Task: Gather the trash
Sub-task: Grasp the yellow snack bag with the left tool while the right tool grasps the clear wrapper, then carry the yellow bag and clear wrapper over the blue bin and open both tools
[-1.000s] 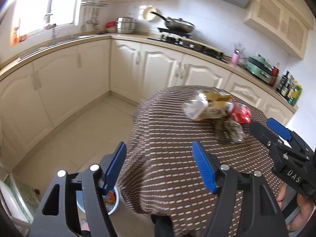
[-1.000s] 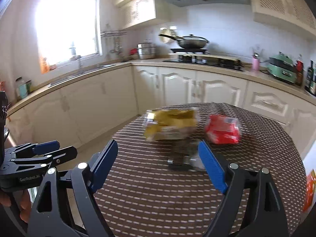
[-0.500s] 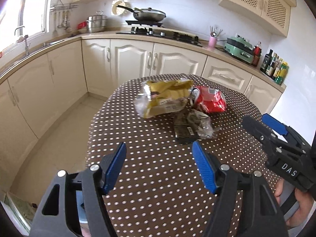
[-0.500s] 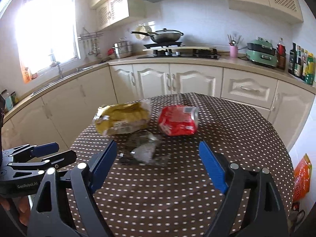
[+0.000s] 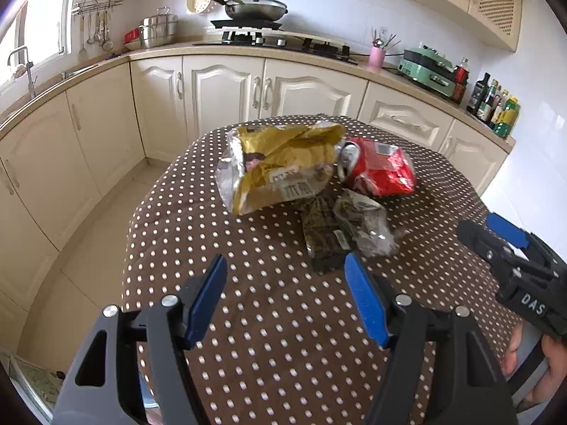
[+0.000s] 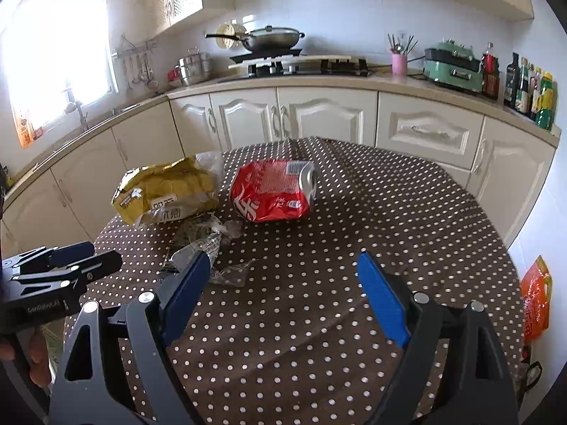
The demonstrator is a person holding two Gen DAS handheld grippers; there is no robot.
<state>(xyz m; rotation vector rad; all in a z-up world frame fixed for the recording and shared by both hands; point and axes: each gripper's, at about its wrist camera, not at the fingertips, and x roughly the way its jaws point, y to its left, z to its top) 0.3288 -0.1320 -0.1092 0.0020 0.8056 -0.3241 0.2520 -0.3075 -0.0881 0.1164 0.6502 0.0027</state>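
- Round table with a brown polka-dot cloth, and all the trash sits in one loose cluster on the far half of it.
- Yellow snack bag is crumpled, lying on its side at the left of the pile, foil lining showing at its open end.
- Red bag lies just to the right of the yellow one; from the left wrist view they look like they touch, while the right wrist view shows a thin gap, so can't really say.
- In front of those two, closer to the grippers: a dark flat wrapper and a crumpled clear wrapper, overlapping each other.
- Left gripper hovers above the cloth with its blue pads spread wide, nothing between them. The dark wrapper lies just ahead of its right fingertip, and the yellow bag is farther ahead.
- Right gripper also has its jaws wide apart and holds nothing. The clear wrapper sits right at its left fingertip, partly behind it, and the red bag is ahead, slightly left of centre.
- Both grippers are short of the pile, side by side.
- Kitchen counter with a wok on the hob runs behind the table.
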